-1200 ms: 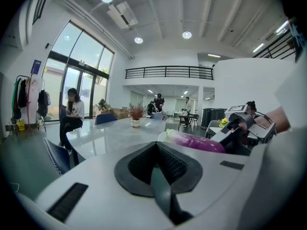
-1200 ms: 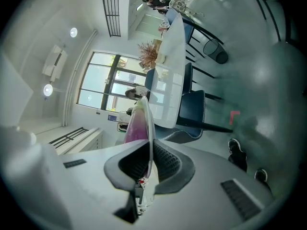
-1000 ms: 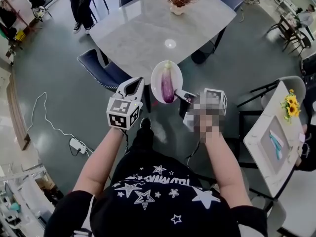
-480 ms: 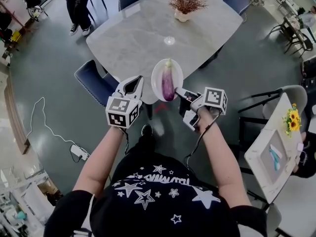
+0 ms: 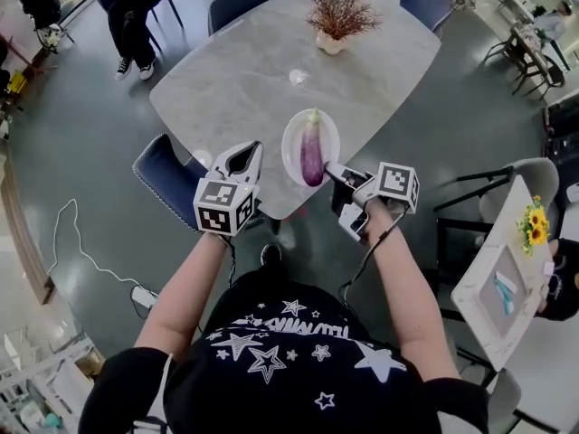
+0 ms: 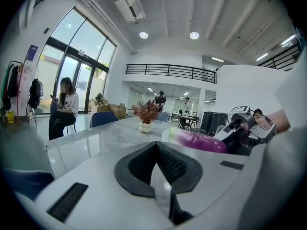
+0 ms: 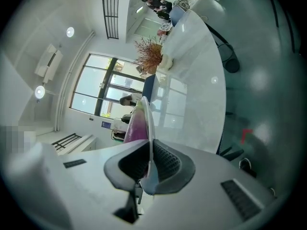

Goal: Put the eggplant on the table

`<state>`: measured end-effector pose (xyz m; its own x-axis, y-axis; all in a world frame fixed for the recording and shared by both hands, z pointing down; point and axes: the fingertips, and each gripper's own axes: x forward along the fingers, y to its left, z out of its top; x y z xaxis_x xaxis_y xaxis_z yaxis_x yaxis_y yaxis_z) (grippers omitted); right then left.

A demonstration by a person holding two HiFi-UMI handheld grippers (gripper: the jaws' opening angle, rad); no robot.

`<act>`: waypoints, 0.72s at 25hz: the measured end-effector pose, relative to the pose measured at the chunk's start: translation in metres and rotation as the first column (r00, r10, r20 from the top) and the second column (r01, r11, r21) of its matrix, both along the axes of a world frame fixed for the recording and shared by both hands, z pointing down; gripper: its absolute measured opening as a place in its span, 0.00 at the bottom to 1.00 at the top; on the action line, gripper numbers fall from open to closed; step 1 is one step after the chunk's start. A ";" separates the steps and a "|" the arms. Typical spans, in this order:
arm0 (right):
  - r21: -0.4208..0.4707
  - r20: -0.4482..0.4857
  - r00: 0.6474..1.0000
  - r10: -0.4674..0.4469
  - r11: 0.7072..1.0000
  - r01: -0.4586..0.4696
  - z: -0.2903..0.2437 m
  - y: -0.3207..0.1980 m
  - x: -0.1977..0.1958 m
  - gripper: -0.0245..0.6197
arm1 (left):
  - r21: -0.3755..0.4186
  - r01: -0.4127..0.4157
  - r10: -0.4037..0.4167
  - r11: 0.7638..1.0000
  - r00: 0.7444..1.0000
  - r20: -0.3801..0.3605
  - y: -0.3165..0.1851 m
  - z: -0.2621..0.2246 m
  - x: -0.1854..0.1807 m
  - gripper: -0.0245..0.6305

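A purple eggplant (image 5: 311,152) lies on a white plate (image 5: 295,148), which is level over the near corner of the grey marble table (image 5: 253,70). Whether the plate touches the table I cannot tell. My right gripper (image 5: 336,174) is shut on the plate's near rim. In the right gripper view the plate (image 7: 150,121) runs edge-on between the jaws of my right gripper (image 7: 147,163), with the eggplant (image 7: 136,124) to its left. My left gripper (image 5: 242,158) is shut and empty, just left of the plate. The left gripper view shows the left gripper (image 6: 155,153), the eggplant (image 6: 199,141) and the plate (image 6: 168,134).
A white vase of dried branches (image 5: 336,16) stands at the table's far side. Blue chairs ring the table, one (image 5: 170,172) under my left gripper. A person (image 5: 131,7) sits at the far left. A second table with sunflowers (image 5: 532,224) stands at right.
I have come closer to the marble table. The plate with the eggplant, still in my right gripper, now hangs over the table's near corner. Both grippers keep their spacing.
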<state>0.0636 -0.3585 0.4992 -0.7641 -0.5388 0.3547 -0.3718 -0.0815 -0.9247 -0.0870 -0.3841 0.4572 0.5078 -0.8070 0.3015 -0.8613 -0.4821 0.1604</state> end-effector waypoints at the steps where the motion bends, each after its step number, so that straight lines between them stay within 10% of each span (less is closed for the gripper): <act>1: 0.002 0.000 1.000 0.009 1.000 -0.009 0.001 -0.003 0.001 0.08 | 0.004 -0.005 0.005 1.000 1.000 -0.002 -0.002 0.000 0.000 0.05; 18: 0.006 -0.003 1.000 0.004 1.000 -0.004 0.011 -0.022 0.003 0.08 | 0.039 0.004 -0.004 0.999 1.000 -0.003 -0.025 -0.008 0.002 0.05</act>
